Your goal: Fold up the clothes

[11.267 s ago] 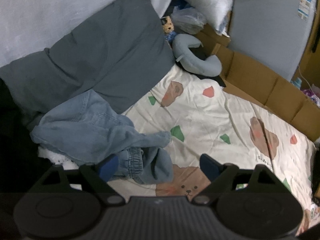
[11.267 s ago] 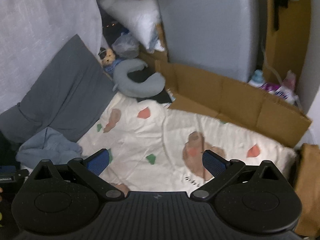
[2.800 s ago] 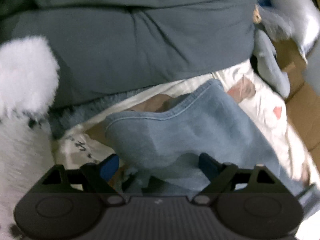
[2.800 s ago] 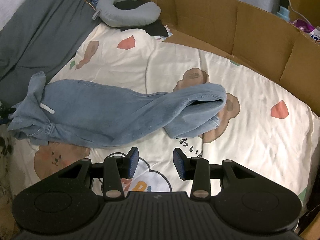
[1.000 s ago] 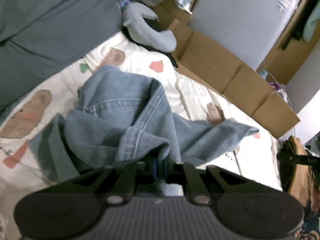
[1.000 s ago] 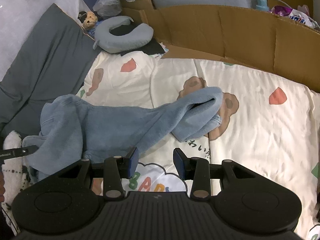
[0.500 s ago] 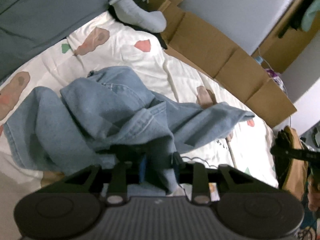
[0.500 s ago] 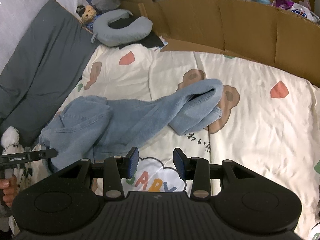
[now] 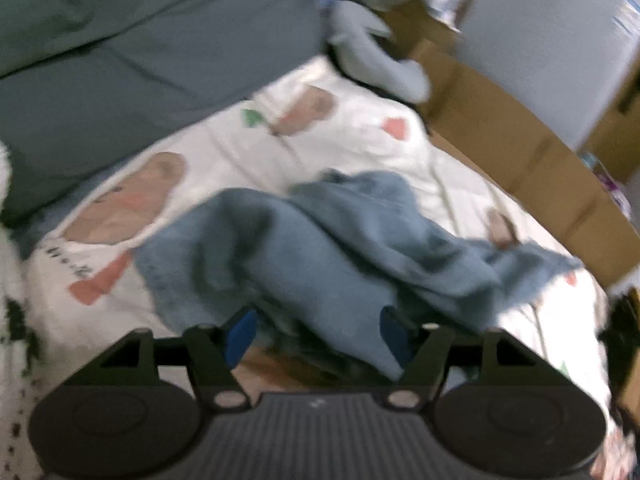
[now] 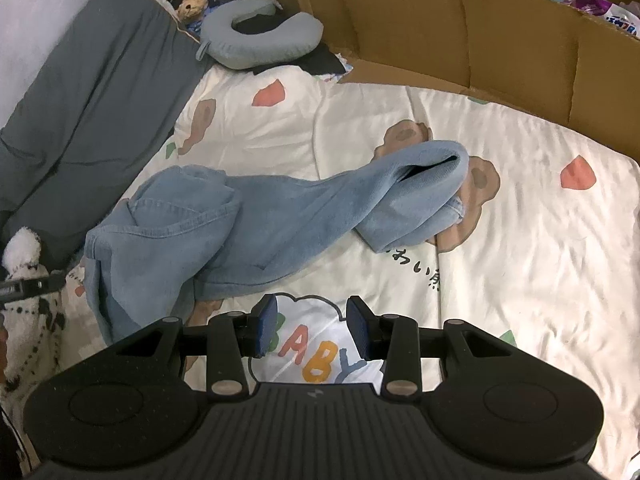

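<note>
Jeans, one pair, pale blue denim, lie crumpled across the cream printed bedsheet. Waistband end bunched at the left side of the right wrist view; one leg runs right, its cuff doubled back over a bear print.

Left gripper: jaws spread wide, two blue pads flanking a heap of denim that lies between and just ahead of them. No pinch on the cloth visible. This view is motion-blurred, so whether the pads touch fabric cannot be told.

Right gripper: jaws partly open, a moderate gap between the two blue pads, nothing held. It hangs over the "BABY" lettering on the sheet, just short of the jeans' near edge.

Surroundings, counted:
- one grey U-shaped neck pillow at the head of the bed
- one small teddy bear beside it
- one dark grey pillow along the left
- one cardboard wall bordering the far side
</note>
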